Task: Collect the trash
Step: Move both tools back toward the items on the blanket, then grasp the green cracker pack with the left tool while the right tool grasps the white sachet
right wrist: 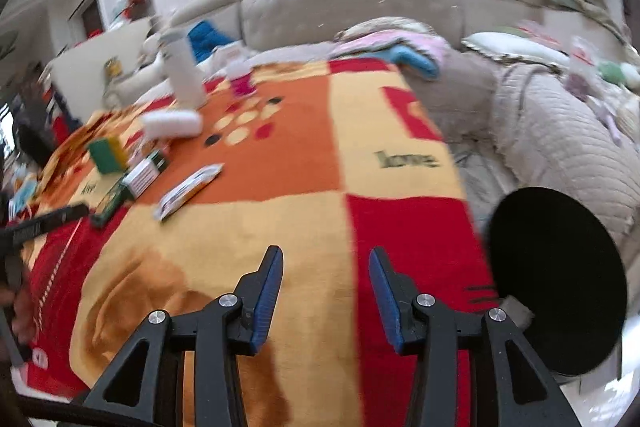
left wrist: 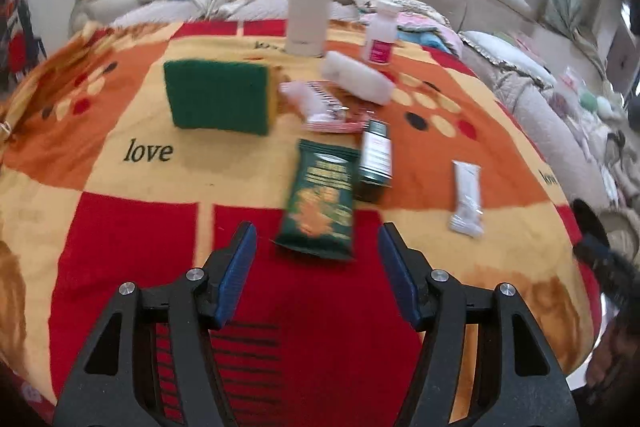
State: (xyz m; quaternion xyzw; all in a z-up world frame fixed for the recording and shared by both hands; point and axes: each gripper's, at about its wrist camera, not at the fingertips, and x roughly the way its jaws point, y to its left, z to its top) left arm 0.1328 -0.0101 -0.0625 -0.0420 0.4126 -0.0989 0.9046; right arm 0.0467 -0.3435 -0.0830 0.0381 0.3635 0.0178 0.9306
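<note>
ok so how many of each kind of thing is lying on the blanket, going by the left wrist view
Sponge: 1
Flat wrappers and packets: 3, a dark green packet, a white sachet, a red-and-white wrapper
Small boxes: 1, a green box
Bottles and upright containers: 2, a tall white cylinder, a small pink-labelled bottle
White roll lying down: 1
Total: 8

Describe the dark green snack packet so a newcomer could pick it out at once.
Start at the red, orange and yellow blanket printed with "love". Just ahead of the open left gripper lies the dark green snack packet, flat, beside a small green can. Only it has orange print on dark green; the green sponge is plain.
</note>
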